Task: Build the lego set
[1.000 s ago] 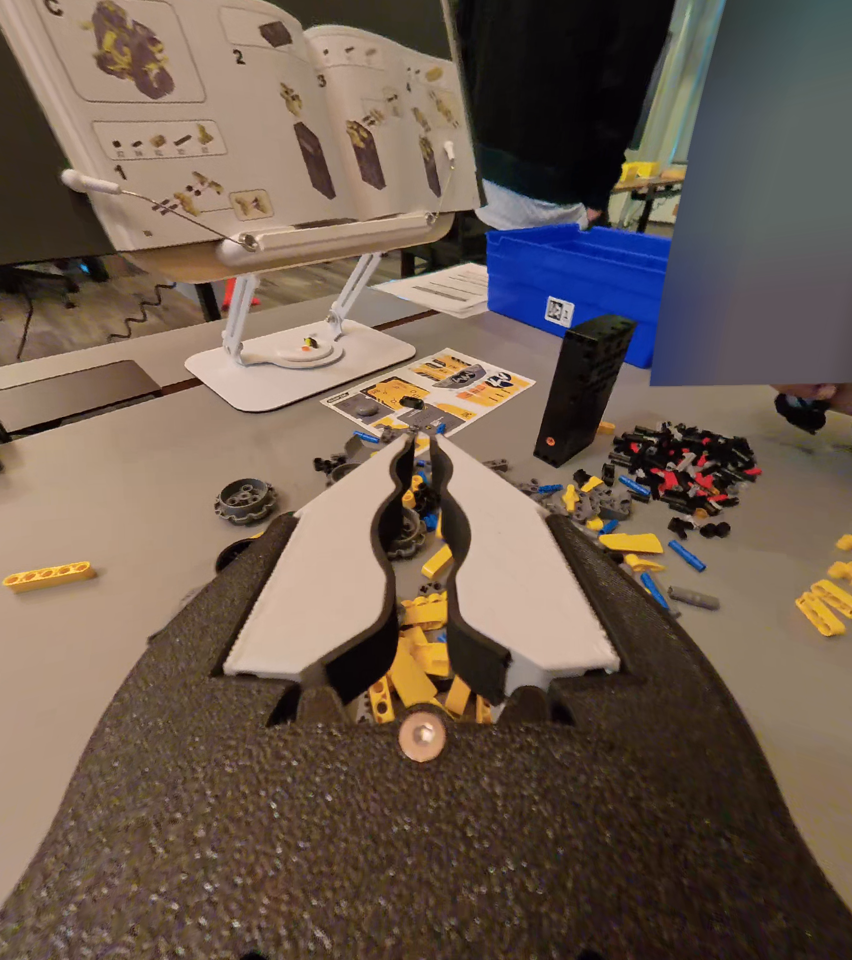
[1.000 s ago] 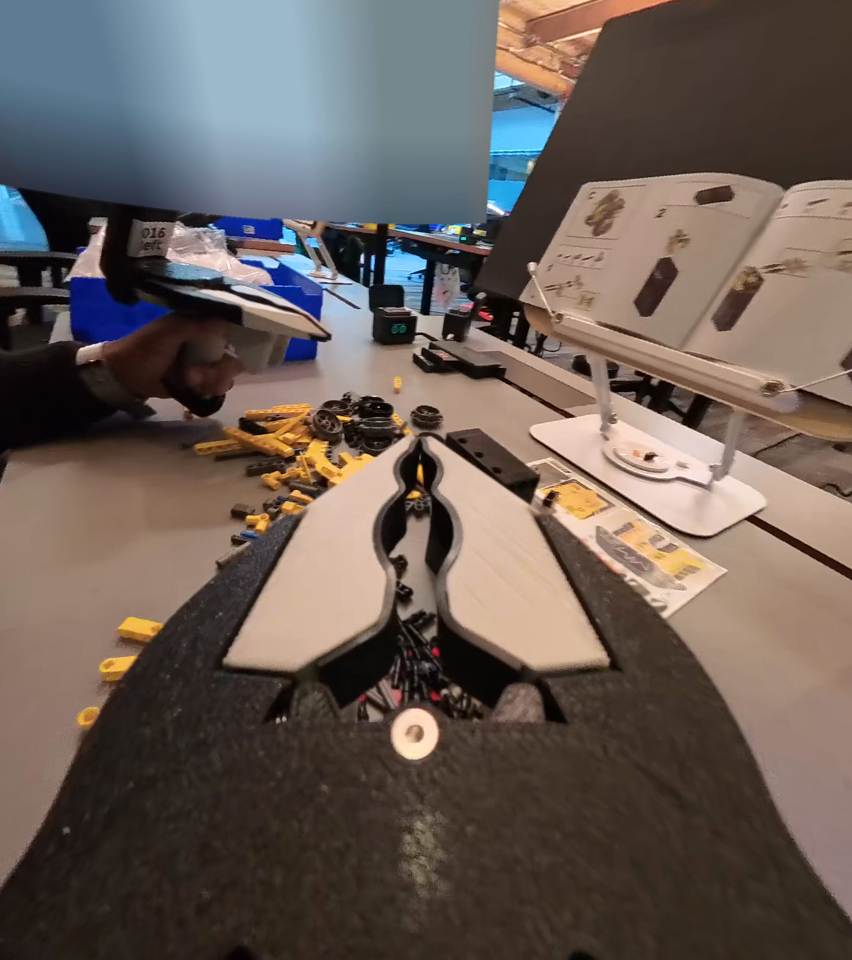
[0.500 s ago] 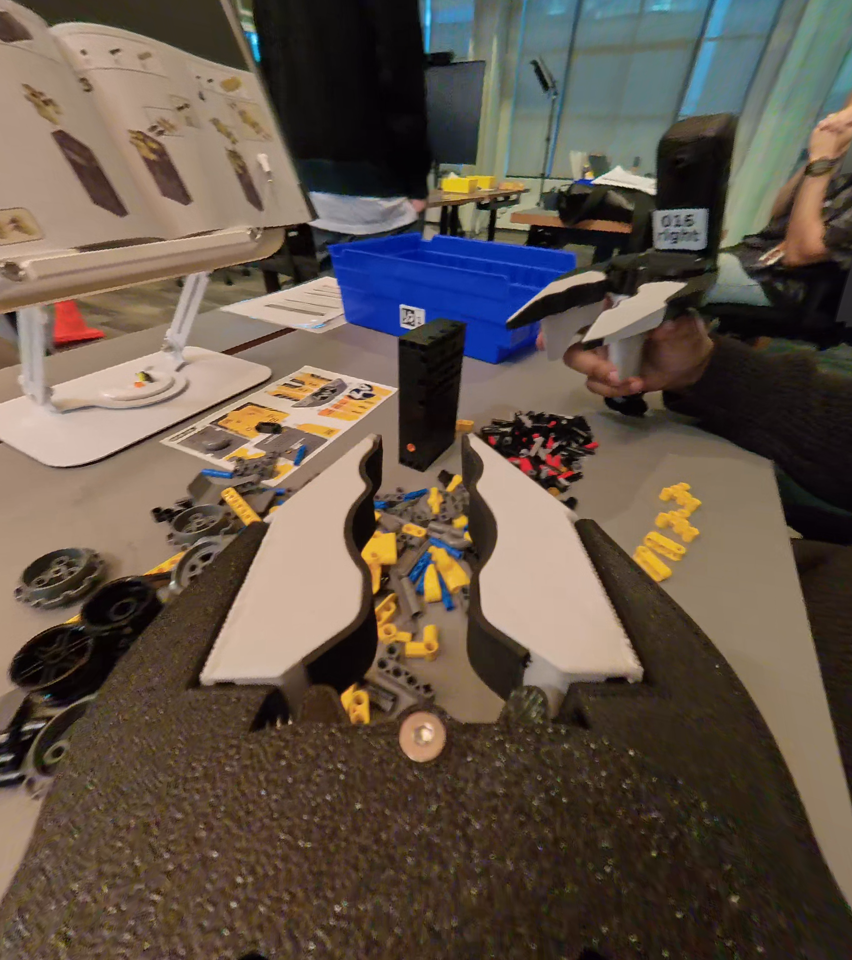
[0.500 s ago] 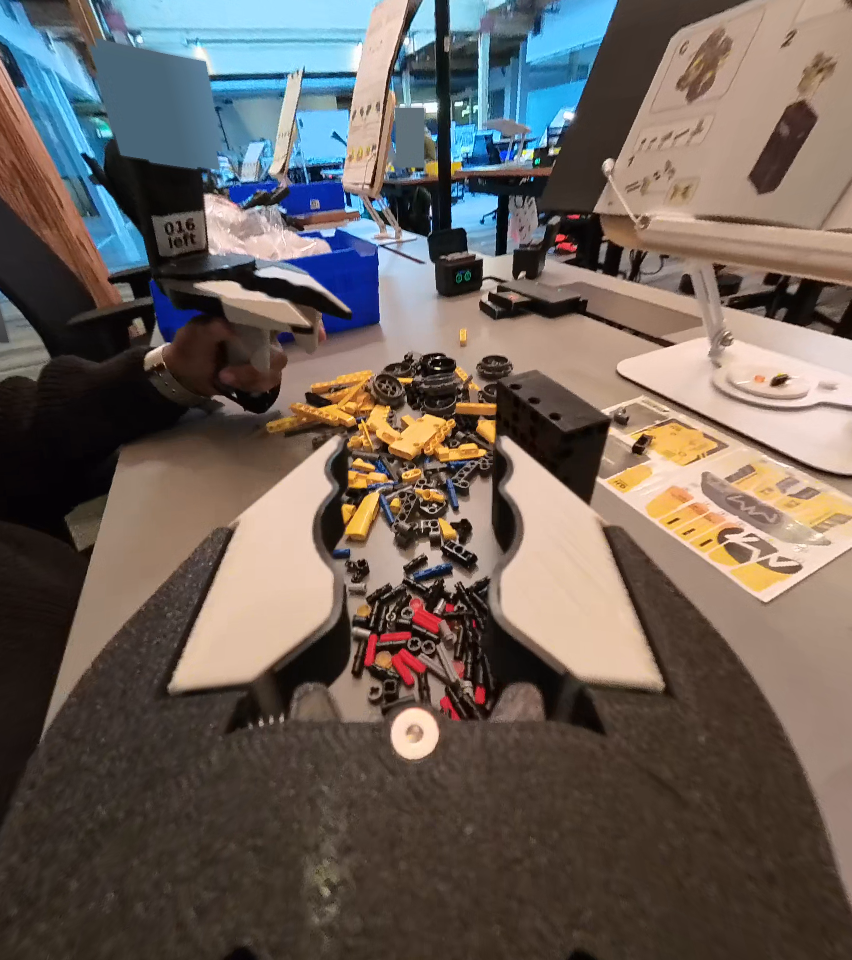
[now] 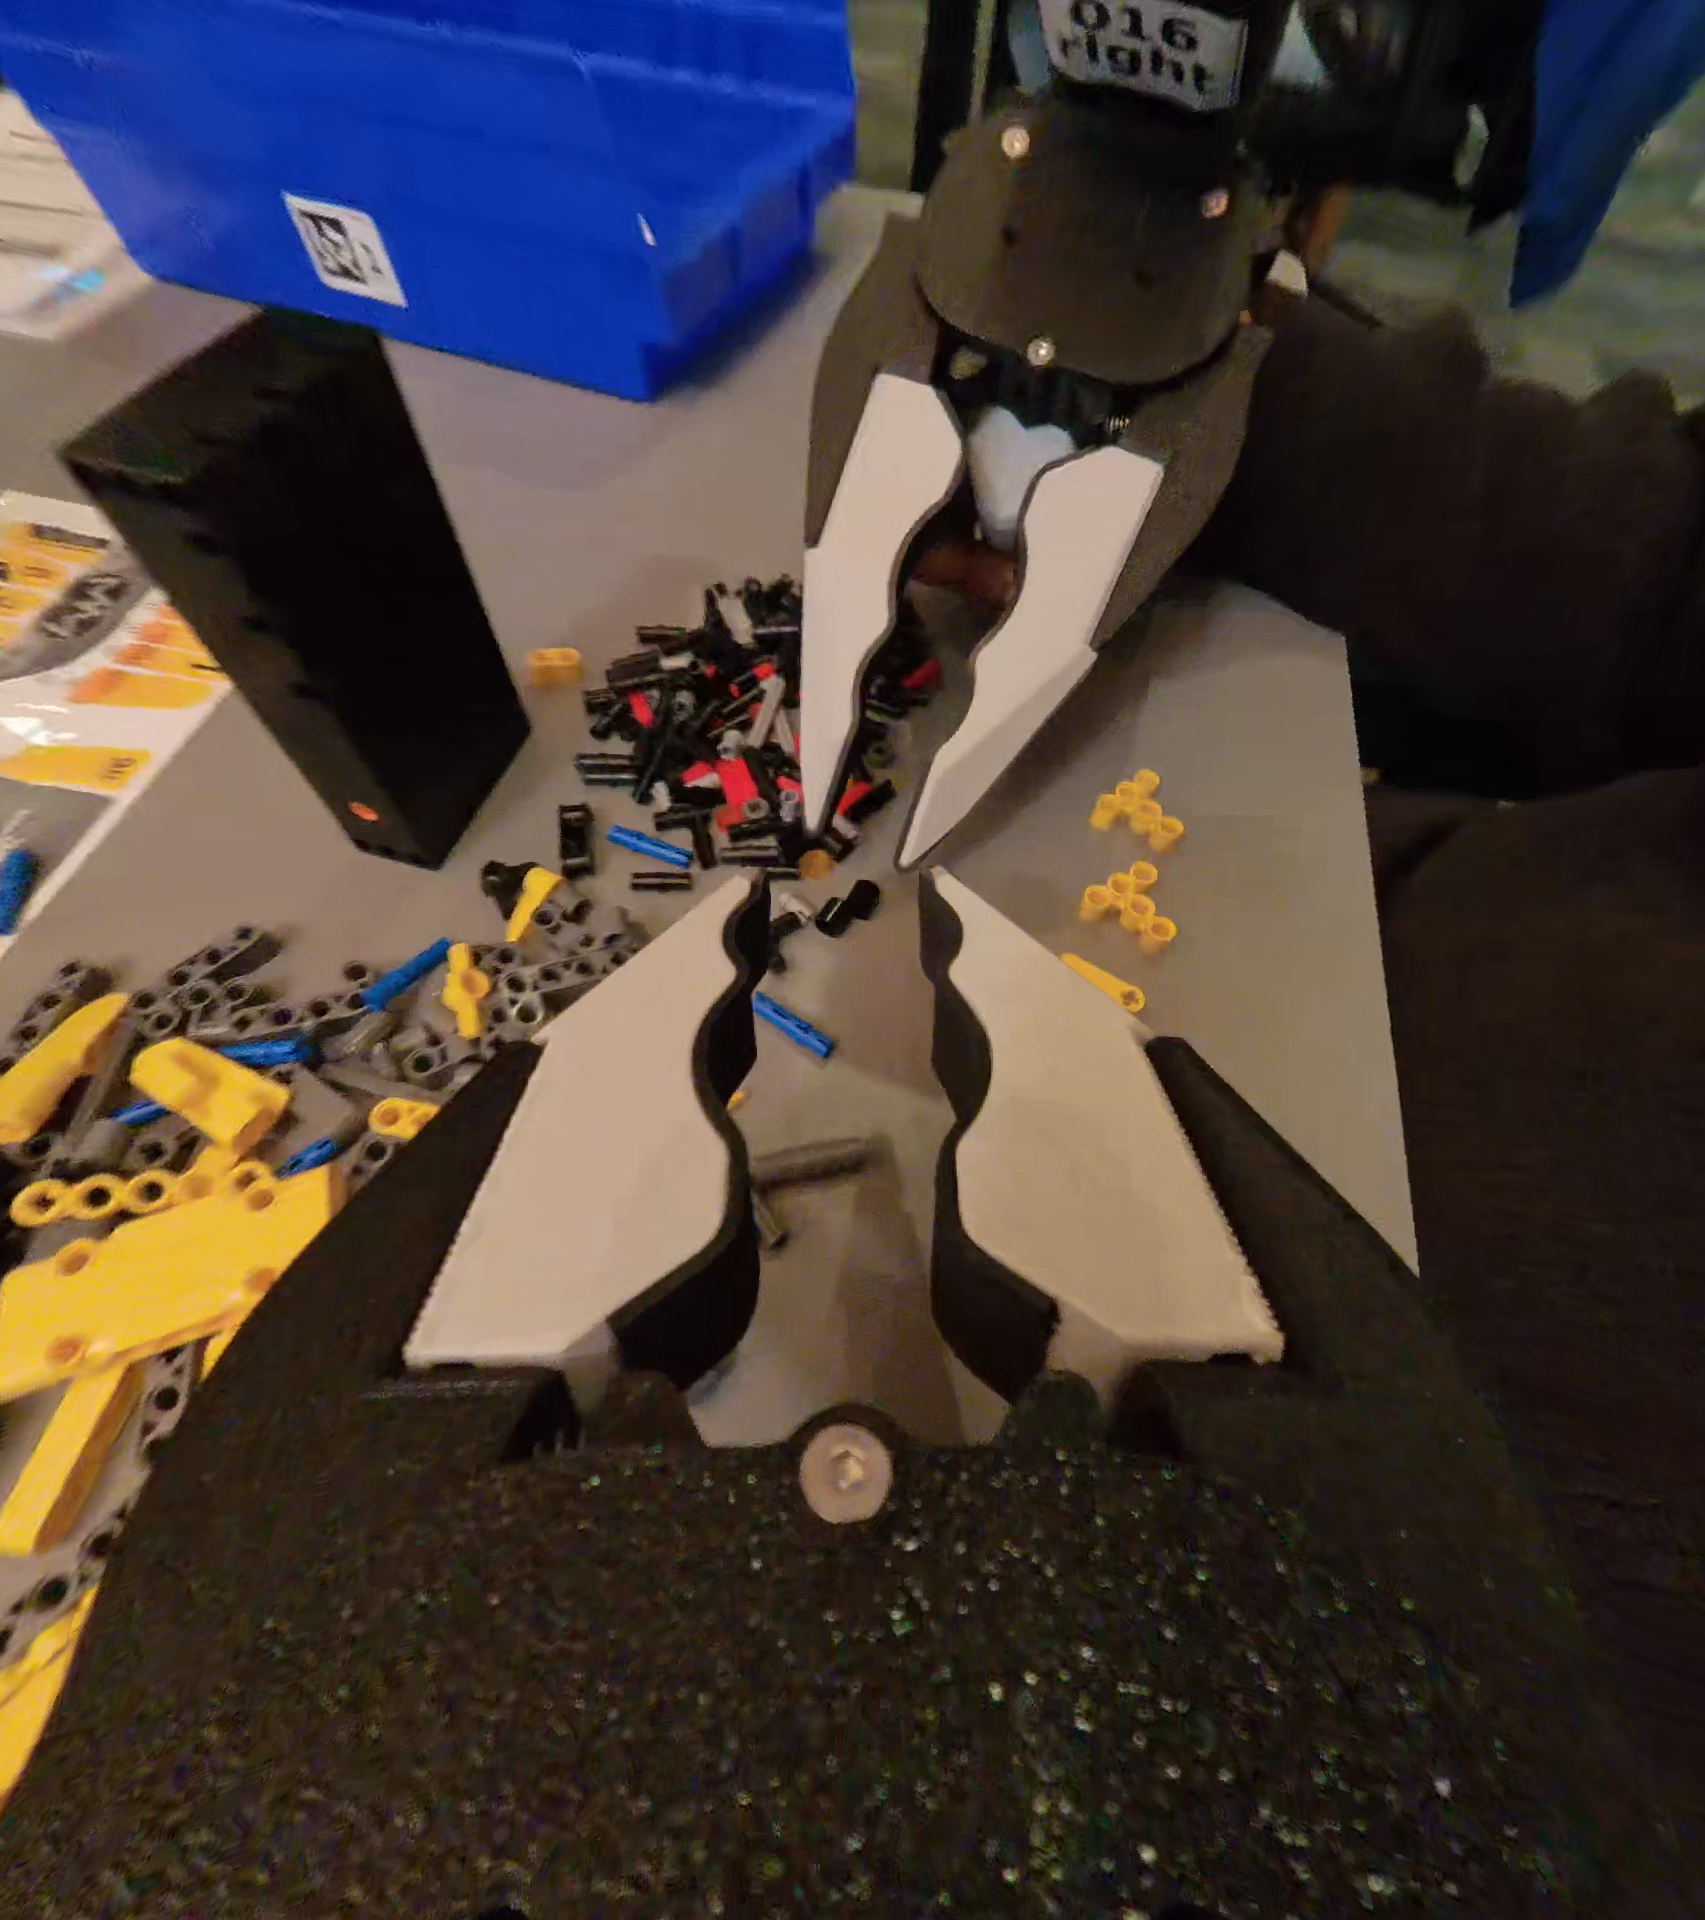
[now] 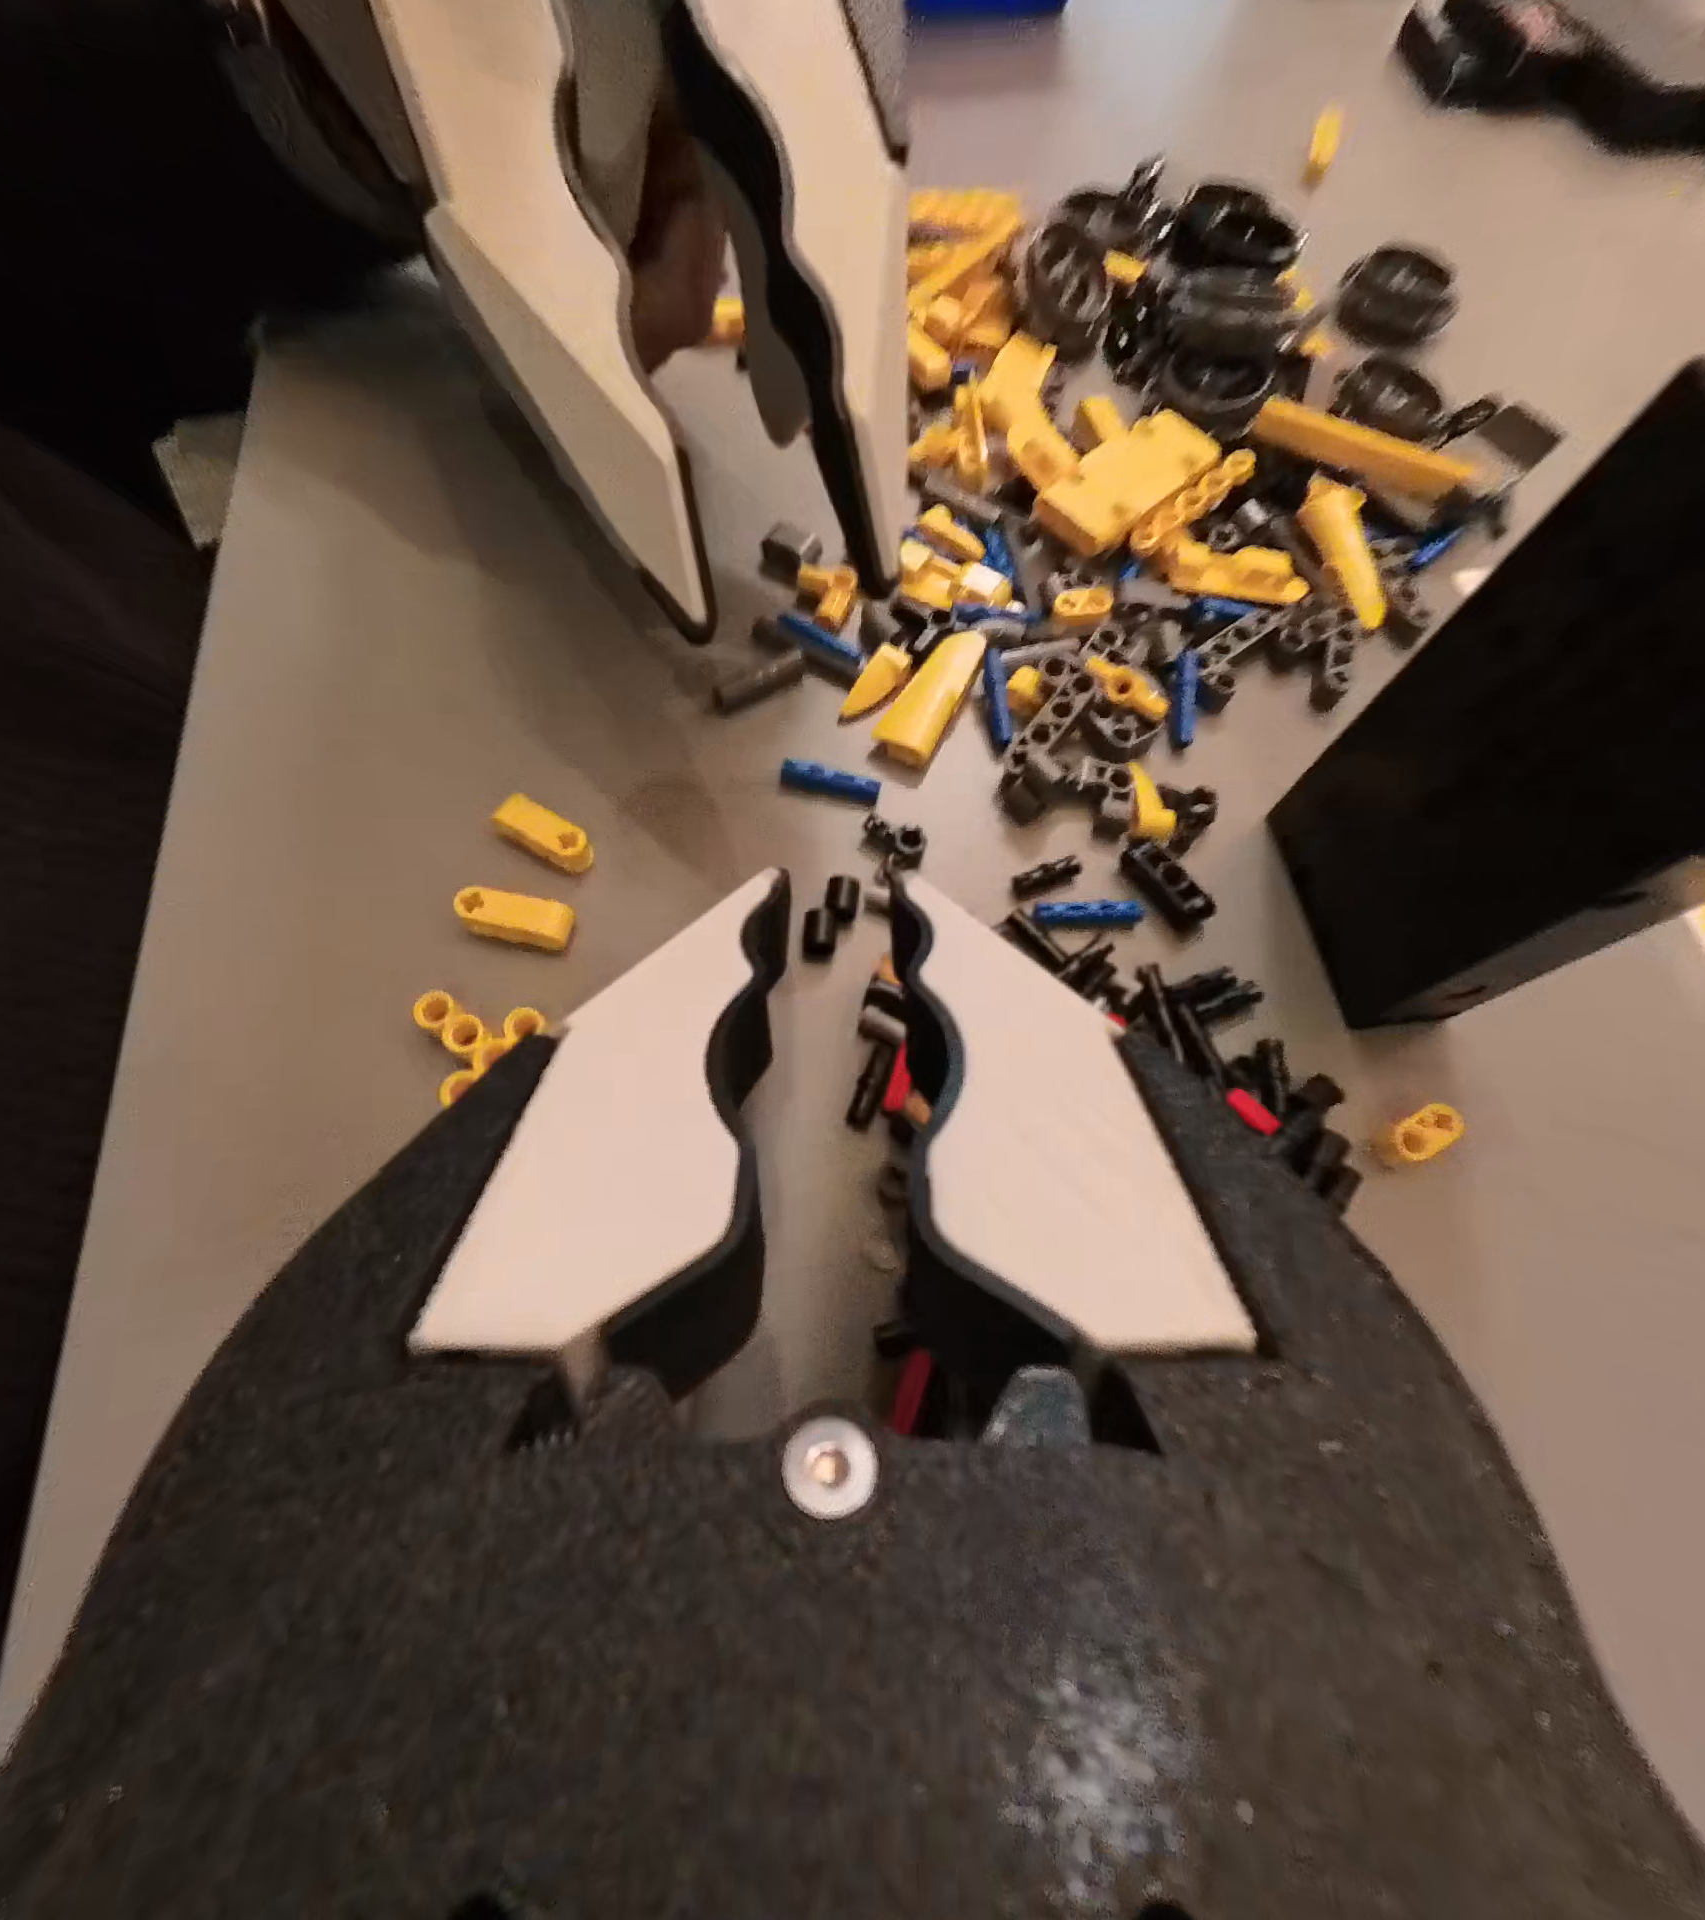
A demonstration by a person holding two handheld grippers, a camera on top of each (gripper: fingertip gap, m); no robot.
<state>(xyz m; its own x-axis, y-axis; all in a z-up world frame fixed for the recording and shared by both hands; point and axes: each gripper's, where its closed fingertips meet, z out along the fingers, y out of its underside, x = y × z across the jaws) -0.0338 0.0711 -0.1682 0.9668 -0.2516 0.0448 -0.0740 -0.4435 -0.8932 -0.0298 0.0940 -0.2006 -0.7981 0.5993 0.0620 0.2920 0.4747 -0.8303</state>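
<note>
My left gripper (image 5: 843,883) is open and empty, tilted down at the grey table (image 5: 1243,727). My right gripper (image 5: 858,840) faces it tip to tip, open and empty, at the near edge of a pile of black and red pins (image 5: 713,727). A small black piece (image 5: 848,904) lies between the two pairs of tips. In the right wrist view my right gripper (image 6: 837,881) stands over the same black piece (image 6: 827,914), with pins (image 6: 1191,1018) under its right finger. The left gripper (image 6: 788,603) is just beyond it.
A black block (image 5: 297,582) stands left of the pins, with a blue bin (image 5: 474,135) behind it. Yellow, grey and blue parts (image 5: 152,1247) and black wheels (image 6: 1212,270) spread out on the left. Small yellow connectors (image 5: 1134,810) and a sticker sheet (image 5: 17,665) lie nearby. The tips of one gripper are about 4 cm away from the tips of the other.
Both grippers have swung toward each other and dipped down to the table. Both have opened from nearly shut. They now meet tip to tip at the pin pile.
</note>
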